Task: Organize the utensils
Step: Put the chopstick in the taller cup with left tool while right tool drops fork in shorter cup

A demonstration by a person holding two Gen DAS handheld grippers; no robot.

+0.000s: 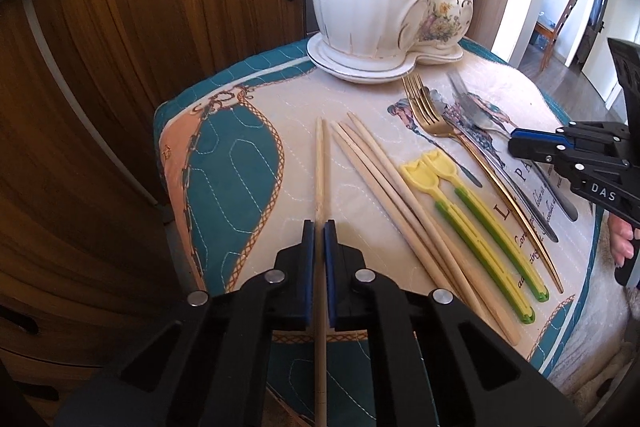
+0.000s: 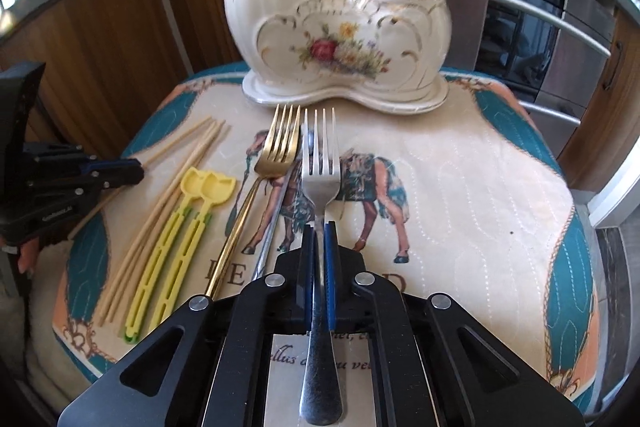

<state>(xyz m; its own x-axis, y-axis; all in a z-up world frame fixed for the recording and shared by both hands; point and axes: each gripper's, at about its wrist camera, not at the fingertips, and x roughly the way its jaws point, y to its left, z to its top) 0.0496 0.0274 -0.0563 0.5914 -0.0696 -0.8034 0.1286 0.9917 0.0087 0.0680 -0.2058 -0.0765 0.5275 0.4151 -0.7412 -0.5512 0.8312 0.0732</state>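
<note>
- Gripping a single wooden chopstick, the left gripper has its blue pads closed on the stick, which runs straight ahead between the fingers and out past their tips over the quilted mat.
- Clamped in the right gripper is a silver fork; its tines point ahead toward the holder, and its handle runs back between the pads toward the camera.
- No earlier view is given, so only the closed grips can be told.
- A white ceramic utensil holder with two joined compartments, gold trim and a painted flower spray stands on its own base at the far edge of the mat.
- On the mat, from the left wrist view, more loose wooden chopsticks lie in a bundle just beside the held one.
- Next to them lie two yellow-and-green plastic training chopsticks, side by side.
- A gold fork lies beside these, tines toward the holder, with another silver utensil partly under it; what kind it is cannot be told.
- Wooden cabinet doors stand behind the mat.
</note>
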